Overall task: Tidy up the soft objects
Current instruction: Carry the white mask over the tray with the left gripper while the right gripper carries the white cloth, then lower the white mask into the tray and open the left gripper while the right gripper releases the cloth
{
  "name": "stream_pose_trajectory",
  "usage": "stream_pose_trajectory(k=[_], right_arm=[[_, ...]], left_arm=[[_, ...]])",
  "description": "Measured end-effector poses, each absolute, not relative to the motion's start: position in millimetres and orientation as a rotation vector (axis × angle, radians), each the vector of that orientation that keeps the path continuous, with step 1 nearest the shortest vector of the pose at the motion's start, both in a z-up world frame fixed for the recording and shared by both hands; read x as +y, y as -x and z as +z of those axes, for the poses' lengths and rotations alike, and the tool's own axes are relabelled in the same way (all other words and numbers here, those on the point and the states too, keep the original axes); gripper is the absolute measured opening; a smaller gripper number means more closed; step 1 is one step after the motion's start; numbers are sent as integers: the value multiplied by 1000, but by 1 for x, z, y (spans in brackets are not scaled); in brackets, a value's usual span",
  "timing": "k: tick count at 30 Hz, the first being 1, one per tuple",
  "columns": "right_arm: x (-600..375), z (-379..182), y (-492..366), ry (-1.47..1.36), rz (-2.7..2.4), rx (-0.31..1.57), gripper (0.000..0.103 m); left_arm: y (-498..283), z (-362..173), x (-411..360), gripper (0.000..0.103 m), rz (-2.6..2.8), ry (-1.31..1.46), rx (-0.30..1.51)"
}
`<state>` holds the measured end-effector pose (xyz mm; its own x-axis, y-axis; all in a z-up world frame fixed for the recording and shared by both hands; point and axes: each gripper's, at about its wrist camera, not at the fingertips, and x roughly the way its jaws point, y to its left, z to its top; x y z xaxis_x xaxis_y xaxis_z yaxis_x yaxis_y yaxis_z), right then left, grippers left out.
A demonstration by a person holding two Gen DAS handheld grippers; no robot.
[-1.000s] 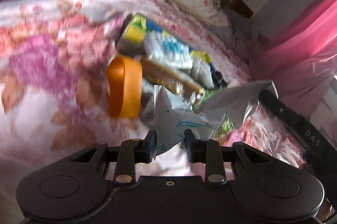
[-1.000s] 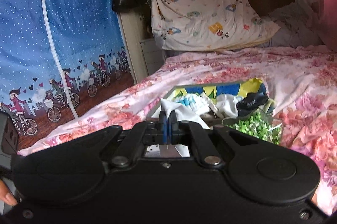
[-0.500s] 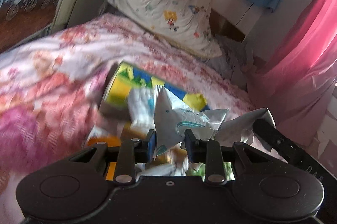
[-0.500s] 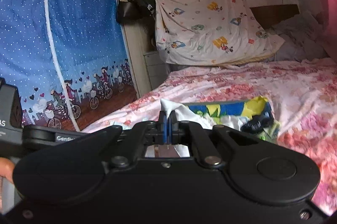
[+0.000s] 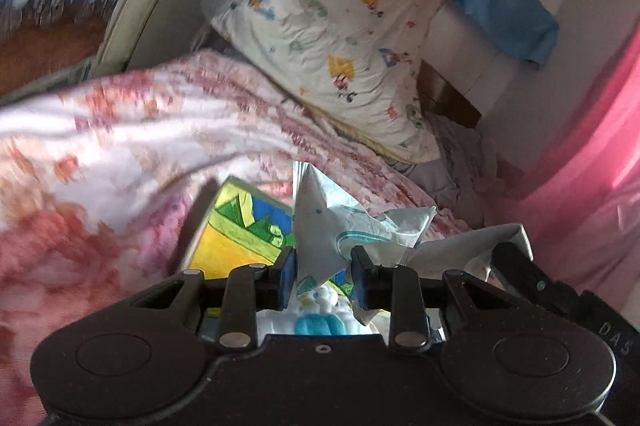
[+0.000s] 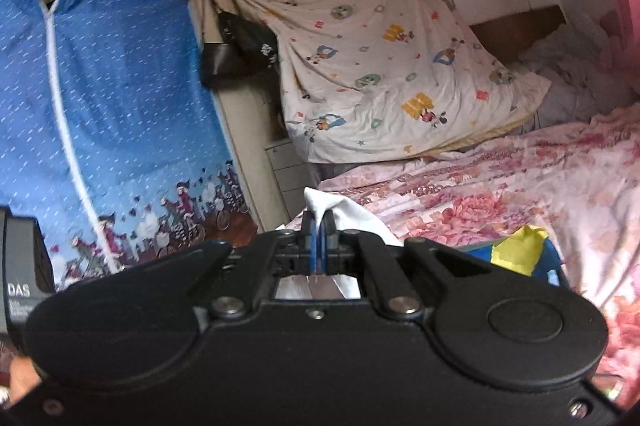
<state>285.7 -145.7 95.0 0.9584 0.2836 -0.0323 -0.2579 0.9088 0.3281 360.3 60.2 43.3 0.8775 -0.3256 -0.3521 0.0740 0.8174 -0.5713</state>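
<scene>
My left gripper [image 5: 323,276] is shut on a crumpled white cloth [image 5: 320,226] with teal print, held in the air above a colourful yellow, blue and green box [image 5: 236,234] of soft items on the bed. The same cloth stretches right to my right gripper's body [image 5: 560,302]. In the right wrist view my right gripper [image 6: 319,226] is shut on the cloth's plain white end [image 6: 340,208]. The box's yellow and blue corner [image 6: 520,254] shows low on the right.
The bed has a pink floral cover [image 5: 120,154]. A large cartoon-print pillow [image 5: 340,18] leans at its head. A blue fabric wardrobe [image 6: 112,98] stands left of the bed. A pink curtain [image 5: 592,162] hangs on the right.
Both grippers have risen with the cloth stretched between them. The box and the bed have dropped lower in both views; the orange object is out of sight.
</scene>
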Motion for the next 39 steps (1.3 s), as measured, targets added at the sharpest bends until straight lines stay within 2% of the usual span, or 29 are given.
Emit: stream_pose_trajectory(k=[6, 12, 20, 27, 30, 39], right_arm=[[-148, 66, -334, -414, 272, 157, 0], [-147, 38, -347, -465, 261, 242, 0], [-150, 38, -342, -481, 255, 328, 0], [-139, 39, -349, -438, 279, 373, 2], [-137, 41, -349, -440, 286, 375, 4], [-144, 43, -350, -459, 272, 372, 23]], left_arm=[[-401, 15, 57, 32, -205, 602, 540], [-415, -9, 67, 34, -158, 684, 607], [-419, -18, 78, 37, -152, 731, 682], [-413, -19, 88, 59, -144, 792, 690], [-411, -17, 88, 63, -135, 787, 688], [-393, 5, 89, 79, -112, 738, 625]])
